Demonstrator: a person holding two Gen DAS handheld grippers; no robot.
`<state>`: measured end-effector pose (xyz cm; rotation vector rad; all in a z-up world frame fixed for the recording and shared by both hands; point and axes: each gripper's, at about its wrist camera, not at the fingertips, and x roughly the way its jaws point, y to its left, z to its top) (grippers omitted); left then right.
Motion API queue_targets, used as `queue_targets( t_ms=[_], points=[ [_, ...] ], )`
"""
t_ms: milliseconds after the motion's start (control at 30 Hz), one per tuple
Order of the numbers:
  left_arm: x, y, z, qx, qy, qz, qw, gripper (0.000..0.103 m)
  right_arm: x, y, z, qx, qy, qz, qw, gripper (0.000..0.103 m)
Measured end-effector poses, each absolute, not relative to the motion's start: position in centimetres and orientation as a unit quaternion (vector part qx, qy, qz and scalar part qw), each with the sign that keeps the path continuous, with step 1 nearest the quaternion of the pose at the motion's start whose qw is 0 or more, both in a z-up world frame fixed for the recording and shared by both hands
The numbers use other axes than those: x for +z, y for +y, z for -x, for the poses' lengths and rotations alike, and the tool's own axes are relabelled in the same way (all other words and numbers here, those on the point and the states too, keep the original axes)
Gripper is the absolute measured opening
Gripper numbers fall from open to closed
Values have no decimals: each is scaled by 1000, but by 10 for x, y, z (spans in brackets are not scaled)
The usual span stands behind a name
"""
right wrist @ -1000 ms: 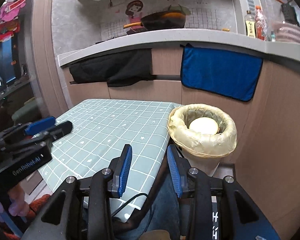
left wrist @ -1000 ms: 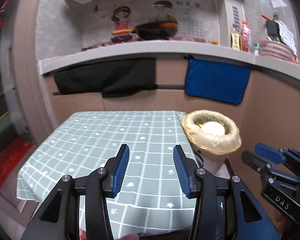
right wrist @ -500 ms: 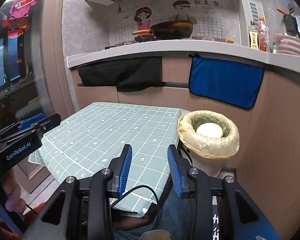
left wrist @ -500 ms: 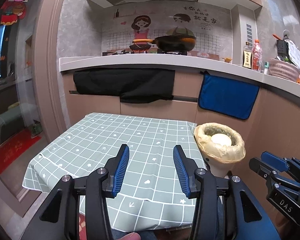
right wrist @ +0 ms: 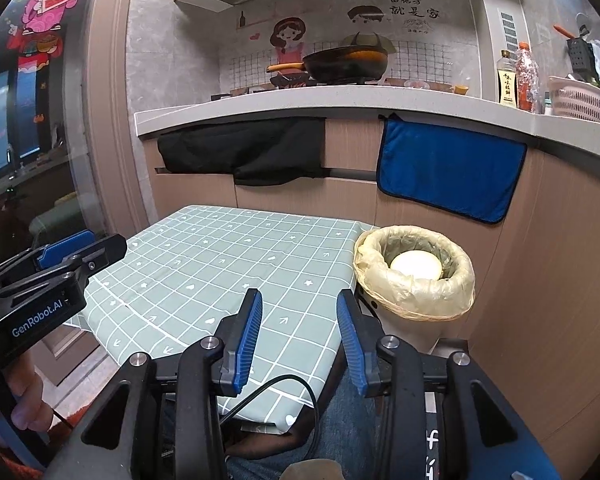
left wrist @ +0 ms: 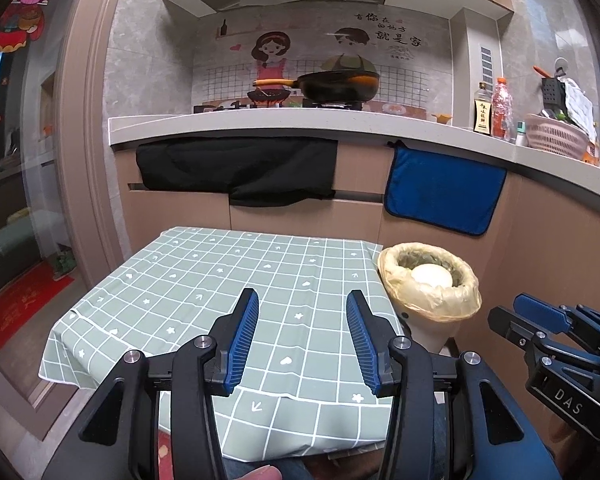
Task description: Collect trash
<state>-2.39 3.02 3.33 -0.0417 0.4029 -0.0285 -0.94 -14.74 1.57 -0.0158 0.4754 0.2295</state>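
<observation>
A small bin lined with a yellowish bag (left wrist: 430,294) stands on the floor at the table's right side; it also shows in the right wrist view (right wrist: 414,280). A pale round lump of trash (left wrist: 431,275) lies inside it (right wrist: 415,265). My left gripper (left wrist: 302,332) is open and empty, held above the near edge of the table with the green checked cloth (left wrist: 204,292). My right gripper (right wrist: 298,328) is open and empty, held over the table's near right corner (right wrist: 228,264), left of the bin.
A kitchen counter (left wrist: 340,124) runs behind the table, with a black cloth (left wrist: 236,172) and a blue towel (left wrist: 444,196) hanging on its front. A pan, bottles and a pink basket stand on the counter. A glass door is at the left.
Both grippers have pulled back and tilted up, so the table and bin look farther off and more of the kitchen wall shows. Both stay open and empty.
</observation>
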Motion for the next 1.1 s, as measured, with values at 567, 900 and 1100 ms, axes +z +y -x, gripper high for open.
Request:
queue_targets(
  t_ms=[567, 900, 1100],
  points=[
    [28, 22, 26, -21, 203, 17, 979, 47, 15, -151, 9, 111, 236, 4, 965, 38],
    [28, 17, 25, -33, 206, 8, 978, 47, 17, -155, 11, 104, 233, -4, 967, 38],
    [29, 18, 23, -35, 209, 6, 977, 47, 17, -158, 11, 102, 234, -10, 967, 39]
  ],
)
